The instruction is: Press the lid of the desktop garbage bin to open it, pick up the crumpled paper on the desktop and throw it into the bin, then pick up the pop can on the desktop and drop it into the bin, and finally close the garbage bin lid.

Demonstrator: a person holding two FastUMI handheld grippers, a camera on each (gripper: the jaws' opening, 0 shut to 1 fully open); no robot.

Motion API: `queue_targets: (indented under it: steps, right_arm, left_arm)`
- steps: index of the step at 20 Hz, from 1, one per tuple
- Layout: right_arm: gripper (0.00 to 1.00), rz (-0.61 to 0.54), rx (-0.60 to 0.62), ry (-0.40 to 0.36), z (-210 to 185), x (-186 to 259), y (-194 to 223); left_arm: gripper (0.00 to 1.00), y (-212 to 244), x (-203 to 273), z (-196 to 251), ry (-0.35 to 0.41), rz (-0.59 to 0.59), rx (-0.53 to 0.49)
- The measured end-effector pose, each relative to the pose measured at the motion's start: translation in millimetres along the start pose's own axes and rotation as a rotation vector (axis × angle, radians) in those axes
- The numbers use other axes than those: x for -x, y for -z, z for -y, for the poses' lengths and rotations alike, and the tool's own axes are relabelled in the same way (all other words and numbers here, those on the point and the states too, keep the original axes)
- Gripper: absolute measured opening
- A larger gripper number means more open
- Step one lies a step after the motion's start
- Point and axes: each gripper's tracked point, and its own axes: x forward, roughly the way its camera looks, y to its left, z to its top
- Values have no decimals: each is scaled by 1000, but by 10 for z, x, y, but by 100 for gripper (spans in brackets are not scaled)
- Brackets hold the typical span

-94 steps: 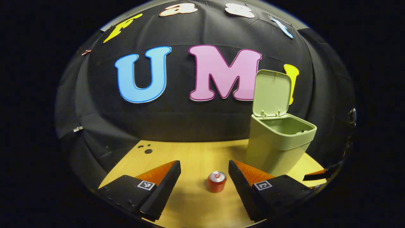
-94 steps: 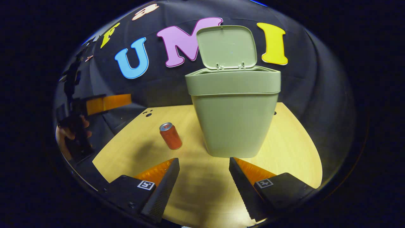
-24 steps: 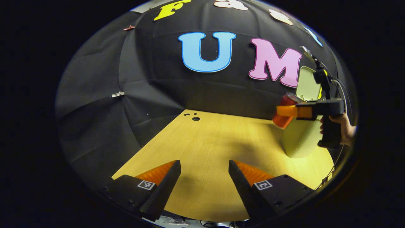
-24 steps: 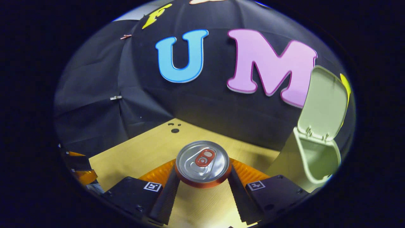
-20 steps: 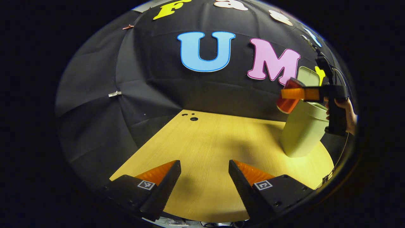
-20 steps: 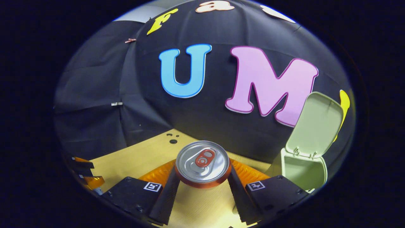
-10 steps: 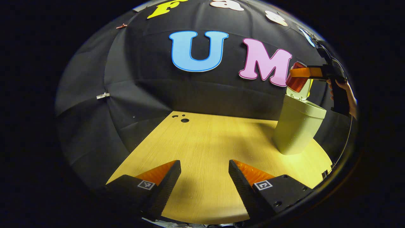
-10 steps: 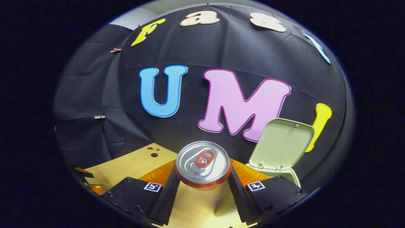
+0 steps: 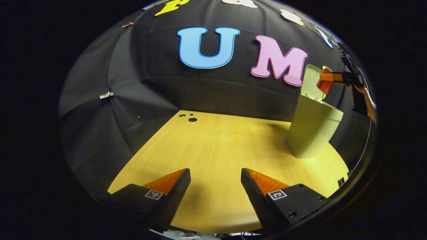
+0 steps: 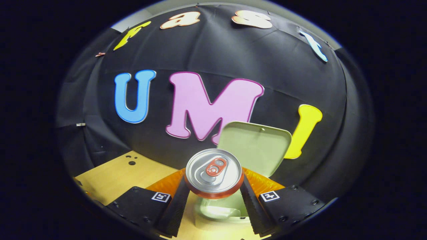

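In the right gripper view my right gripper (image 10: 213, 190) is shut on the red pop can (image 10: 213, 171), silver top facing the camera. Under it lies the open mouth of the pale green bin (image 10: 220, 208), whose lid (image 10: 255, 146) stands upright behind the can. The left gripper view has the bin (image 9: 312, 128) at the far right of the table, lid (image 9: 310, 81) up, with the right gripper (image 9: 328, 78) holding the can (image 9: 323, 85) over its opening. My left gripper (image 9: 215, 193) hangs open above the table's near edge, nothing between its fingers.
The wooden table (image 9: 220, 150) has small holes (image 9: 192, 119) near its far left corner. A hand (image 9: 367, 100) holds the right gripper's handle at the far right. Black cloth walls close the booth behind and to the left.
The right gripper has carried the can up and to the right, from beside the bin to over its open mouth. The left gripper has stayed open, shifting only slightly.
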Motion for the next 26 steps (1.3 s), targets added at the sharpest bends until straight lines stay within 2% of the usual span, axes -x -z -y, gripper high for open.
queue_targets:
  steps: [4,7,11,14,16,22,24,26]
  right_arm:
    - [82,-33,-3,2,296,-232,314]
    - [82,-95,-12,-35,368,-394,658]
    - [83,-121,-64,-83,363,-535,862]
    - [83,-159,-59,-110,314,-565,1008]
    - [84,-185,-78,-135,247,-545,1101]
    - [86,-181,-81,-65,352,-481,1055]
    - [95,-152,-88,-48,368,-437,902]
    - [98,-116,-74,-26,411,-364,733]
  left_arm:
    - [100,-4,-60,270,-38,-15,46]
    - [98,-129,-141,528,-50,-9,81]
    - [98,-273,-196,772,-93,-3,93]
    - [98,-321,-200,898,-129,-2,88]
    - [98,-348,-193,988,-129,2,91]
    - [98,-394,-133,994,-72,20,23]
    - [98,-416,-85,912,-71,36,28]
    - [98,-379,-37,841,-73,41,52]
